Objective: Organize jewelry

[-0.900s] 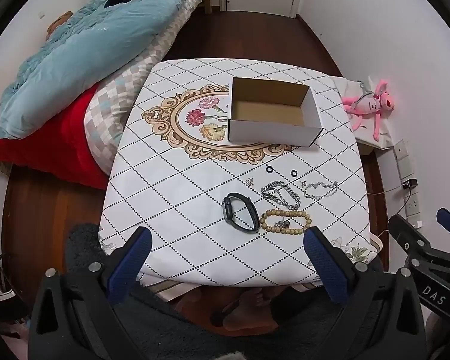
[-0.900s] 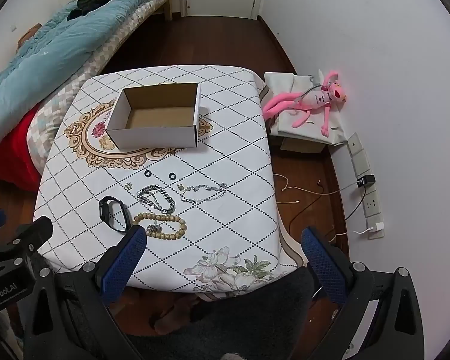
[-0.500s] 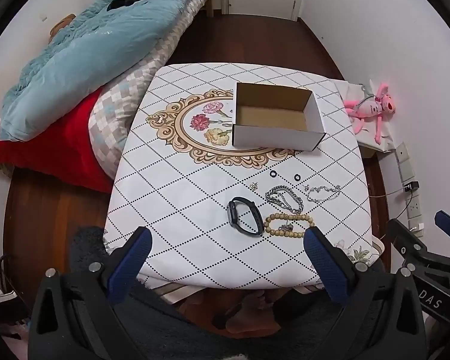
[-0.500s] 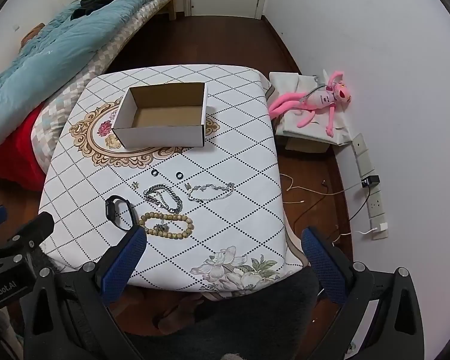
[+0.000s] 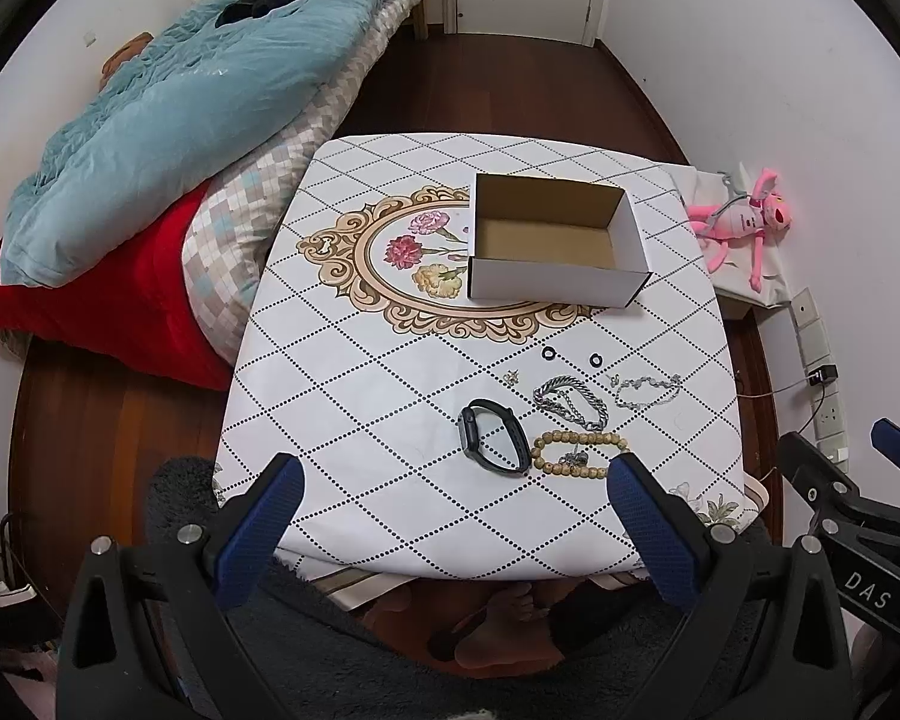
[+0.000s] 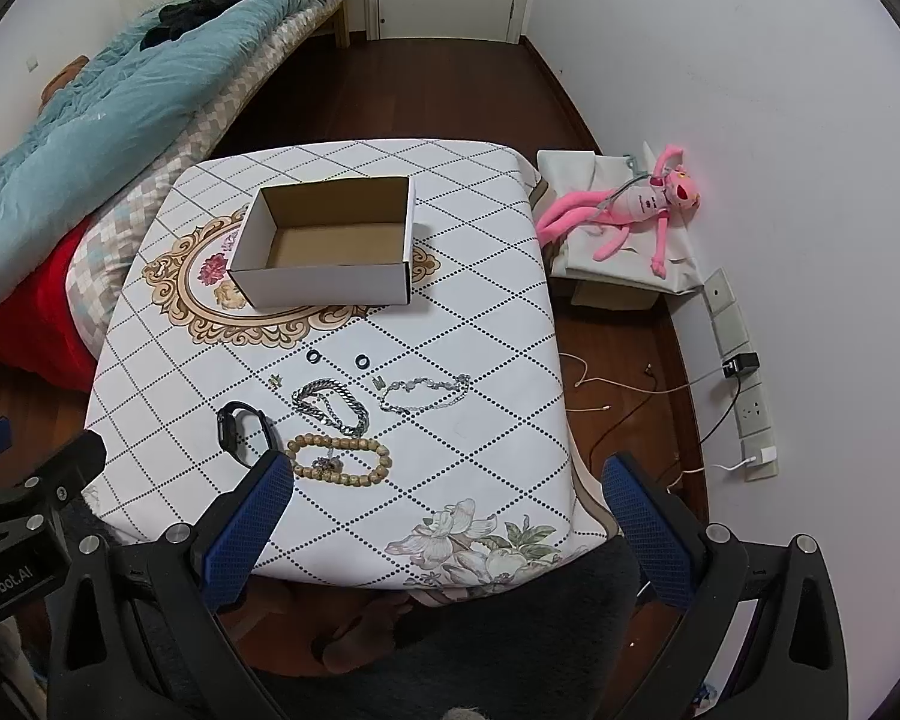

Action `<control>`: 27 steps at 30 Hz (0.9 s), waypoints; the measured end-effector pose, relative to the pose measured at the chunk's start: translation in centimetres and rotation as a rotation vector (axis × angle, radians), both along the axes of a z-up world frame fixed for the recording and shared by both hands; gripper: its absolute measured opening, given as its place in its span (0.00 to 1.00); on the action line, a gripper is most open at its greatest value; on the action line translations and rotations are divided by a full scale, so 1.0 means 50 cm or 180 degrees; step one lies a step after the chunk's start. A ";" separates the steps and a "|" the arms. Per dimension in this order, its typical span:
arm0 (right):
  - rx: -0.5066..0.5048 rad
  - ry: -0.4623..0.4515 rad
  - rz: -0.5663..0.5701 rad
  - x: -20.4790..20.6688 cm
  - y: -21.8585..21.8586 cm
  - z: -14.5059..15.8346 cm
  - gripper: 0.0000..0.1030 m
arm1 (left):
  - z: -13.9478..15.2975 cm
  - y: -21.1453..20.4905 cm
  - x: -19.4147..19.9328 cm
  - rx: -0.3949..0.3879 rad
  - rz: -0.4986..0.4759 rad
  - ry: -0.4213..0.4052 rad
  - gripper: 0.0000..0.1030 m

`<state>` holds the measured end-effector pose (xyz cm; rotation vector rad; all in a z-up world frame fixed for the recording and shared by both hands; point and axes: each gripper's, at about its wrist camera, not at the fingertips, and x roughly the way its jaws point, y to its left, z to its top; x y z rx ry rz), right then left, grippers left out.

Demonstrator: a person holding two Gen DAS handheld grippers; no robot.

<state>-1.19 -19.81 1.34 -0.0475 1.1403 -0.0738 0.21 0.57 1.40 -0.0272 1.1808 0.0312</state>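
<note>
A counter (image 5: 390, 420) in a white diamond-patterned cloth carries an empty white cardboard box (image 5: 555, 291) and, nearer, loose jewelry: black wristband (image 5: 492, 435), wooden bead bracelet (image 5: 579, 453), silver chains (image 5: 570, 402). The left gripper (image 5: 450, 516) and right gripper (image 6: 447, 516) hover released, holding nothing. Best to descend squarely, pinching one piece at a time.

Home bedroom: bed (image 5: 168, 138) with blue duvet (image 5: 180, 84), pink plush toy (image 6: 636, 204), wood floor (image 6: 426, 90).
</note>
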 end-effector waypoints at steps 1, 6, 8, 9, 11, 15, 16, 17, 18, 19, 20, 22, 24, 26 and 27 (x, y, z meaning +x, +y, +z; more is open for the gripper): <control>-0.0004 0.0000 -0.0001 0.000 0.003 0.000 1.00 | -0.001 0.000 0.000 0.0001 0.0003 0.0000 1.00; -0.0008 0.0000 -0.0001 0.000 0.003 0.003 1.00 | 0.000 0.000 -0.001 -0.0005 -0.0001 0.0000 1.00; -0.0009 -0.0004 0.0002 0.000 0.002 0.004 1.00 | 0.003 -0.001 0.000 -0.0003 -0.0004 0.0003 1.00; -0.0007 -0.0001 -0.0004 0.001 0.003 0.003 1.00 | 0.003 -0.001 0.000 -0.0006 -0.0007 0.0007 1.00; -0.0008 -0.0001 0.0006 0.001 0.004 0.005 1.00 | 0.005 -0.002 -0.001 0.0004 -0.0006 0.0006 1.00; 0.0005 -0.0003 -0.0001 0.001 0.002 0.008 1.00 | 0.007 -0.004 -0.001 0.0012 -0.0016 0.0009 1.00; 0.0002 -0.0004 0.0001 0.001 0.003 0.008 1.00 | 0.007 -0.004 0.000 0.0013 -0.0017 0.0012 1.00; 0.0003 -0.0001 0.0004 0.001 0.002 0.009 1.00 | 0.006 -0.004 -0.001 0.0010 -0.0015 0.0010 1.00; 0.0000 -0.0003 0.0003 0.001 0.002 0.008 1.00 | 0.007 -0.004 0.000 0.0009 -0.0013 0.0009 1.00; 0.0000 -0.0004 -0.0001 0.001 0.002 0.008 1.00 | 0.006 -0.004 -0.001 0.0011 -0.0019 0.0005 1.00; 0.0001 -0.0006 -0.0004 0.000 0.003 0.007 1.00 | 0.006 -0.004 -0.001 0.0010 -0.0023 0.0002 1.00; -0.0002 -0.0012 -0.0006 -0.001 0.004 0.006 1.00 | 0.006 -0.003 0.000 0.0001 -0.0027 -0.0004 1.00; 0.0006 -0.0024 -0.0011 0.000 0.003 0.010 1.00 | 0.006 -0.003 -0.001 -0.0006 -0.0035 -0.0010 1.00; 0.0022 -0.0032 -0.0020 0.000 0.000 0.014 1.00 | 0.007 -0.005 -0.001 -0.0008 -0.0044 -0.0012 1.00; 0.0020 -0.0035 -0.0022 0.000 -0.001 0.015 1.00 | 0.007 -0.005 -0.001 -0.0007 -0.0045 -0.0015 1.00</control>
